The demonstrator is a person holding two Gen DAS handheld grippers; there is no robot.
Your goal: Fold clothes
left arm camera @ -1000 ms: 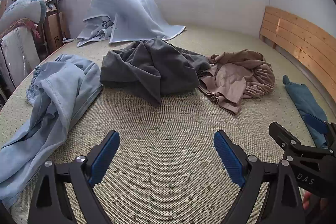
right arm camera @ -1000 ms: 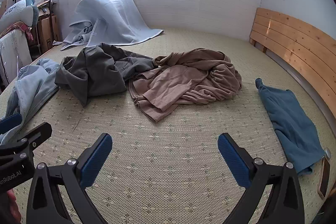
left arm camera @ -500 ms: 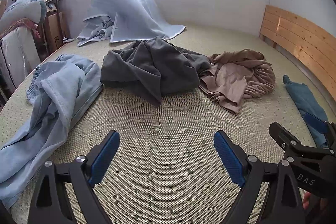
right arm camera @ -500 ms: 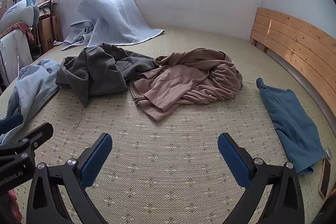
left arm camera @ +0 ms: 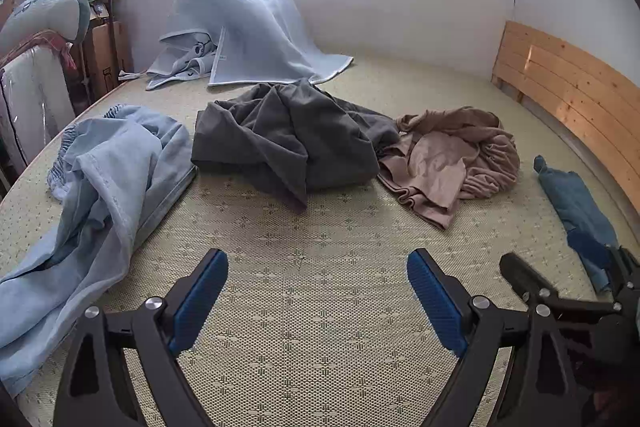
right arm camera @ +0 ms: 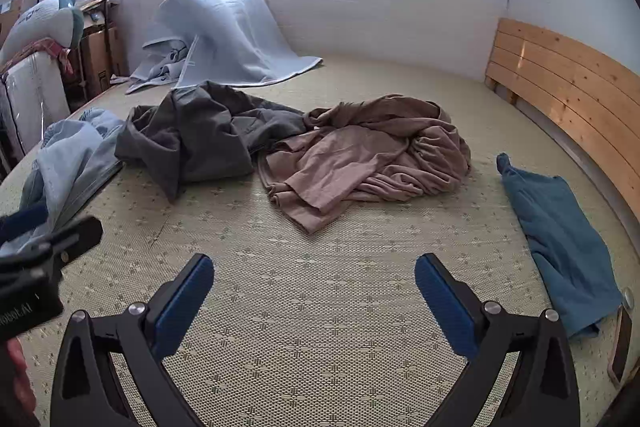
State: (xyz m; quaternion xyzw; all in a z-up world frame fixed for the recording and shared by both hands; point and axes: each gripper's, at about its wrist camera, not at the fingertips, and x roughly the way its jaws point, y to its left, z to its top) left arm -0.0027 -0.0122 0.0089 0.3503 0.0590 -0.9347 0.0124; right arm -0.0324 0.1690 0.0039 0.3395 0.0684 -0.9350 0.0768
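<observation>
Crumpled clothes lie on a woven mat: a dark grey garment (left arm camera: pixel 288 143) (right arm camera: pixel 200 143) in the middle, a tan garment (left arm camera: pixel 452 155) (right arm camera: pixel 368 155) touching its right side, pale blue jeans (left arm camera: pixel 100 195) (right arm camera: pixel 68 163) at the left, and a teal garment (left arm camera: pixel 576 203) (right arm camera: pixel 560 239) at the right. My left gripper (left arm camera: pixel 318 267) hovers open over bare mat in front of the grey garment. My right gripper (right arm camera: pixel 314 267) hovers open in front of the tan garment. Neither holds anything. Each gripper shows at the edge of the other's view.
A light blue sheet (left arm camera: pixel 248 27) is draped against the far wall under a window. A wooden headboard (right arm camera: pixel 568 83) runs along the right. A clothes rack, boxes and a pillow (left arm camera: pixel 44 19) crowd the left edge. A phone-like object (right arm camera: pixel 620 343) lies beside the teal garment.
Both grippers have drifted very slightly back from the clothes; the jaws stay open and the garments have not moved.
</observation>
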